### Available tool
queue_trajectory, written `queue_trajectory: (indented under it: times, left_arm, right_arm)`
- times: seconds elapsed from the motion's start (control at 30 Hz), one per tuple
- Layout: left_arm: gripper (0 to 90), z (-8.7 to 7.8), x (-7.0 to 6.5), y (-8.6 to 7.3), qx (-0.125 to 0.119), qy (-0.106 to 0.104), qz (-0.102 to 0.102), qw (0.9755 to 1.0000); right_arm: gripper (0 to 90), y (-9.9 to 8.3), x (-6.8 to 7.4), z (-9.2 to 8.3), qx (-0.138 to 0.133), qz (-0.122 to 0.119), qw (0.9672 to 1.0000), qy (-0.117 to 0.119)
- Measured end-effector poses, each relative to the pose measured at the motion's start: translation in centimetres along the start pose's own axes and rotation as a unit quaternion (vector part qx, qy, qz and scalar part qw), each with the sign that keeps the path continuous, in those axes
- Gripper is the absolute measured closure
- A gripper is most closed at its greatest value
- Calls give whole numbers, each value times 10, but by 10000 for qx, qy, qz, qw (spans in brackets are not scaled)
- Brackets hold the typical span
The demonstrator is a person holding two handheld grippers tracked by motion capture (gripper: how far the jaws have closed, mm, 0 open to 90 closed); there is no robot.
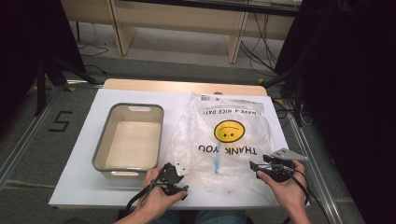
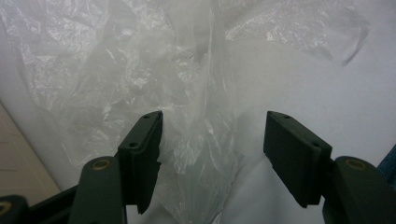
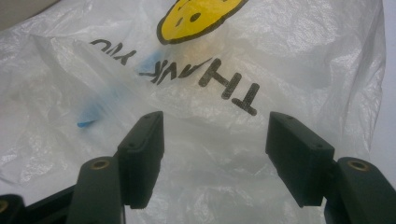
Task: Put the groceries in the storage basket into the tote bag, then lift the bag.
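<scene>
Plastic bag (image 1: 224, 135) lies flat beside grey bin (image 1: 130, 137) — left gripper (image 1: 175, 179) and right gripper (image 1: 273, 169) both spread, poised at its near edge; pinching likely follows.

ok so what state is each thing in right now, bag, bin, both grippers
plastic bag: lying flat and crumpled on the table, printed side up, not gripped
bin: upright, empty, left of the bag
left gripper: open, a fold of the bag between its jaws
right gripper: open, over the bag's near edge
table: white top, bearing bin and bag
</scene>
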State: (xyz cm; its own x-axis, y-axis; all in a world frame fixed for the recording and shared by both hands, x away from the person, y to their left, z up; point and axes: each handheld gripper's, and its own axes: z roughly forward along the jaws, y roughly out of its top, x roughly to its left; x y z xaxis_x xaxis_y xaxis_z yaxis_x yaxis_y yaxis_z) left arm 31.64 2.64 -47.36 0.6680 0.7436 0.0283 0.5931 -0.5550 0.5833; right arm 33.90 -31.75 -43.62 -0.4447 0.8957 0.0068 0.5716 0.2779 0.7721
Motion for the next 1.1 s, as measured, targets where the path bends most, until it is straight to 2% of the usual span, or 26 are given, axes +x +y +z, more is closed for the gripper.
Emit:
queue_trajectory:
  times: [0.3, 0.43, 0.47, 0.57, 0.67, 0.77, 0.83, 0.9, 0.97, 1.1]
  left_arm:
    - [387, 2, 0, -1, 12, -9, -94, 10000]
    - [398, 3, 0, -3, -16, 36, -230, 9997]
    - [396, 4, 0, -4, -26, 32, -320, 9995]
    - [400, 5, 0, -4, -28, 20, -378, 9993]
    - [404, 5, 2, -4, -50, -2, -580, 9983]
    - [425, 5, 3, -4, -76, -3, -672, 9977]
    - [446, 5, 4, -4, -56, -11, -680, 9977]
    - [471, 5, 5, -4, -51, 0, -708, 9975]
    - [486, 5, 5, -3, -27, 23, -707, 9975]
    - [496, 5, 6, -3, 9, -7, -689, 9976]
  right_arm:
    - [378, 1, -1, -2, -45, 12, 10000, -48]
    - [378, 1, -2, -3, -61, 11, 10000, -63]
    - [378, 1, -2, -3, -70, 2, 10000, -61]
    - [376, 2, -5, -6, -93, 30, 9999, -87]
    - [375, 2, -11, -13, -67, 183, 9997, -135]
    - [369, 1, -18, -21, 170, 437, 9988, -138]
    - [350, -2, -21, -25, 421, 571, 9975, -71]
    - [332, -4, -21, -28, 678, 576, 9960, -10]
    - [319, -6, -18, -29, 1004, 566, 9932, 166]
    - [319, -12, -6, -26, 1617, 395, 9852, 420]
